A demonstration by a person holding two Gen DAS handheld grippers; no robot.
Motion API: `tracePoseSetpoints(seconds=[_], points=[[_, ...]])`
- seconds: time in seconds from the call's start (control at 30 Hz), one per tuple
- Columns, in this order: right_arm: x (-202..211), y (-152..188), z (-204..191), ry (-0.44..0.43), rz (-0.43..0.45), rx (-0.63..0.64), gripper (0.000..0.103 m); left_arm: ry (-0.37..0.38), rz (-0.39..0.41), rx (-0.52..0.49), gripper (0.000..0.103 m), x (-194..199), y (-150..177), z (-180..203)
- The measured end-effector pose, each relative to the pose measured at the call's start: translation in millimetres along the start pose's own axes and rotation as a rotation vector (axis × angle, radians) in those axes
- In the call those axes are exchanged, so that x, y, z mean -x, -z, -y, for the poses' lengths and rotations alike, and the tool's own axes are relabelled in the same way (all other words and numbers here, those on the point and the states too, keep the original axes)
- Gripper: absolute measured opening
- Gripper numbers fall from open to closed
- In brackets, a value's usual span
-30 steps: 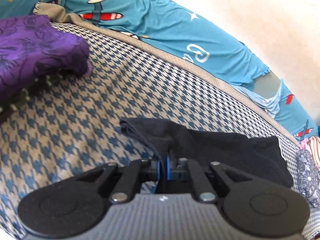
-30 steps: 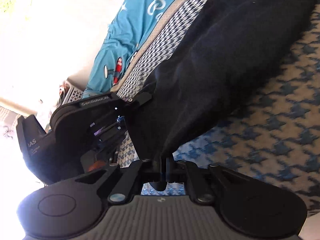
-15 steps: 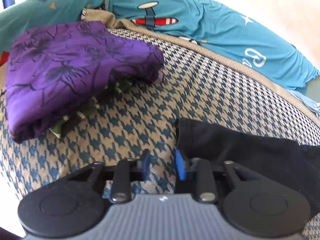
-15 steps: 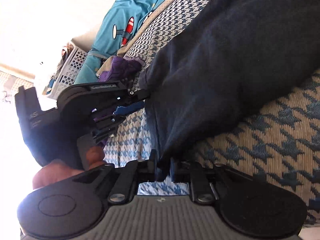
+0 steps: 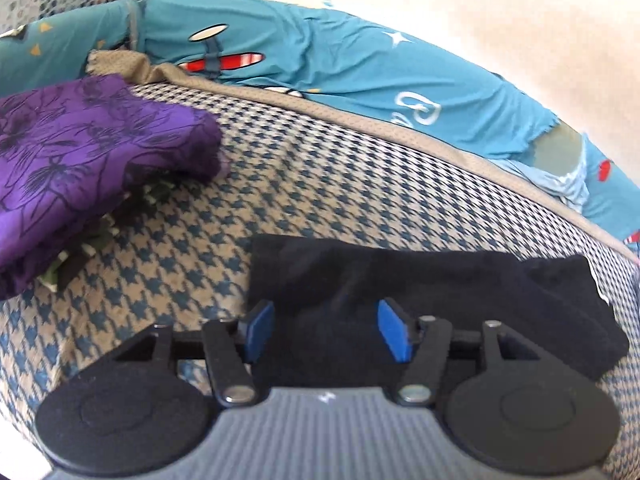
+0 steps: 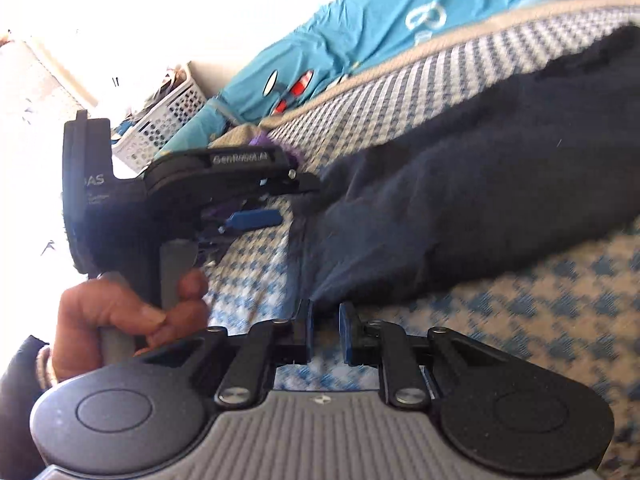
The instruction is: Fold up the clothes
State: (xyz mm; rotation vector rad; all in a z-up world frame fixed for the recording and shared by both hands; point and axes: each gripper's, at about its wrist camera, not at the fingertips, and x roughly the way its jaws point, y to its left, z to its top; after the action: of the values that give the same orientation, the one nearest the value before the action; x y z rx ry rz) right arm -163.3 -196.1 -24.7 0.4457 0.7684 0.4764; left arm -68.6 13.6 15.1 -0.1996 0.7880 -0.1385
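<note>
We are at the let-go after a fold, as we judge it: the black cloth lies flat in a long folded strip on the houndstooth mat, low and centre-right in the left view. Our left gripper has just been opening, its blue pads apart with the cloth's near edge under the gap but unpinched. Our right gripper has also been easing open; its jaws stand a little apart, clear of the cloth's corner just above them, holding nothing. In the right view the left gripper sits at mid left, a hand round its handle. Next, we reckon, comes another fold or carrying the strip to the pile, which calls for a fresh pinch on both short-end corners. The cloth looks soft, matte and thick, limp at its edges; the mat is coarse woven. The purple cloth, folded, thin and printed, rests upper left.
</note>
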Motion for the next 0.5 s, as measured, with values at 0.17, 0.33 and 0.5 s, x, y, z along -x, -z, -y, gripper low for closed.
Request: tracePoseSetpoints(seconds=[0.17, 0.33, 0.5], points=[[7.7, -6.2, 3.7, 0.157, 0.097, 0.044, 0.016, 0.029, -0.039, -0.059, 0.071, -7.6, 10.4, 16.1], [11.4, -10.0, 14.7, 0.277, 0.138, 0.053, 0.016, 0.056, -0.081, -0.111, 0.071, -13.6, 27.0, 27.4], [14.1, -8.0, 37.6, 0.364, 0.104, -0.023, 0.012, 0.001, -0.092, -0.231, 0.075, -12.5, 48.4, 42.5]])
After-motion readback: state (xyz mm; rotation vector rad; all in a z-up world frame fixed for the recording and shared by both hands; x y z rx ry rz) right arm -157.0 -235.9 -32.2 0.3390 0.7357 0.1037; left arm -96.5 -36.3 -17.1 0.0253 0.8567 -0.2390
